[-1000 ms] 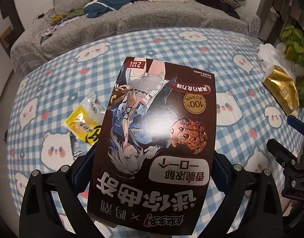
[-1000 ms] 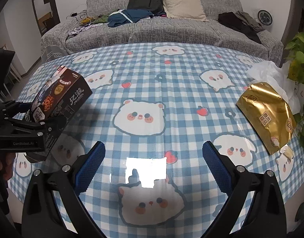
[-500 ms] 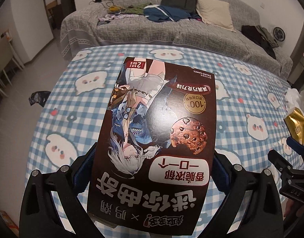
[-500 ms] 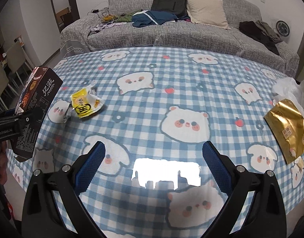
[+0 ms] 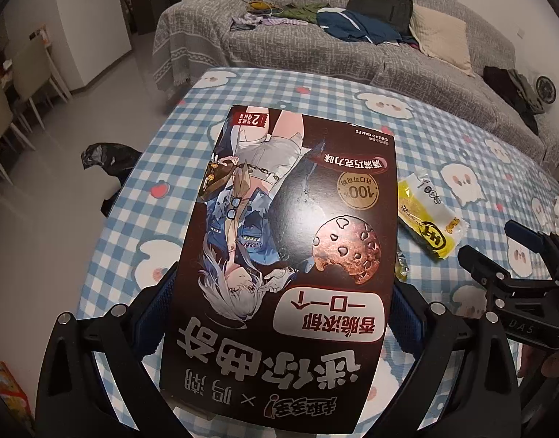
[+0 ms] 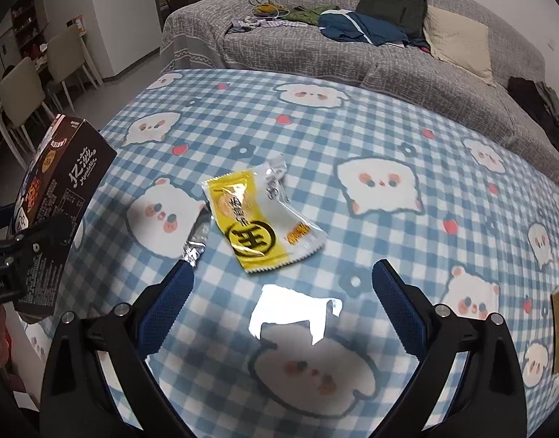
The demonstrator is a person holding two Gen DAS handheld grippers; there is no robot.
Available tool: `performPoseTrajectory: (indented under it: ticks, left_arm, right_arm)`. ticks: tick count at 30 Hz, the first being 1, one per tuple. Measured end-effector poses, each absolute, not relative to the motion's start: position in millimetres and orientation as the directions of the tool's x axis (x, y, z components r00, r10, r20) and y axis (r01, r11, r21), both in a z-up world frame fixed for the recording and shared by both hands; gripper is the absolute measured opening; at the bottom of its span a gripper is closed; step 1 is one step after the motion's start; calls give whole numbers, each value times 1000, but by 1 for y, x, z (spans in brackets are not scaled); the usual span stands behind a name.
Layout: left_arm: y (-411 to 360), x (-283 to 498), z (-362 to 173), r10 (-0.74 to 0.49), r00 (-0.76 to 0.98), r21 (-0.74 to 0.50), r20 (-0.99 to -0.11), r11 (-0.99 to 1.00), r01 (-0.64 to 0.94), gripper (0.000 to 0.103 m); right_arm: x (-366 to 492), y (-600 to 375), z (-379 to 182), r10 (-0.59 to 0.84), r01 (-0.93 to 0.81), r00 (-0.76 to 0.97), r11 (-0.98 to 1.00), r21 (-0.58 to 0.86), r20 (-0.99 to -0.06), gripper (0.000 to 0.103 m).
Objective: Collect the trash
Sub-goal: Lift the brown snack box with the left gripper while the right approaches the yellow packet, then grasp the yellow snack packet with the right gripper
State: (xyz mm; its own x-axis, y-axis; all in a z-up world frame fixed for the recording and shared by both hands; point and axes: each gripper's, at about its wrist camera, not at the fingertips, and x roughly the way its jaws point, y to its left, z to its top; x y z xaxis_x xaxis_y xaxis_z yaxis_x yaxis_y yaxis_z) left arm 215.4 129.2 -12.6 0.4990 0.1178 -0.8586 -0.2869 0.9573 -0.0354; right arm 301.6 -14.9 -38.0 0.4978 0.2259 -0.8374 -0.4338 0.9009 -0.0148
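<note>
While your left gripper clamped the cookie box, your right gripper hung spread wide, yellow wrapper just beyond on the table.

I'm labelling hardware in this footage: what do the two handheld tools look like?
Both look alike: black angular frames with round silver bolts and textured blue pads inside the fingers. The right tool shows this plainly. From its view, the left tool bears white lettering, cut off at the edge. No cables or sleeves show.
</note>
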Motion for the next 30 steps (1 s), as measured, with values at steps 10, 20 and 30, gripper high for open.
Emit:
performPoseTrajectory:
  ticks: [10,20,30]
  left_arm:
    - [146,229,-26,136,481,-21,-866,952,-306,96]
    - [141,234,-31,131,475,-19,-870,955,-297,96]
    - [140,234,-32,121,475,-27,-871,956,-292,96]
  right_arm:
    - [344,21,-67,193,-490,454,869,-63,-870,94]
    - [358,35,-96,211,-517,367,856,-10,-906,79]
    - [358,28,-90,224,-500,360,866,16,-906,41]
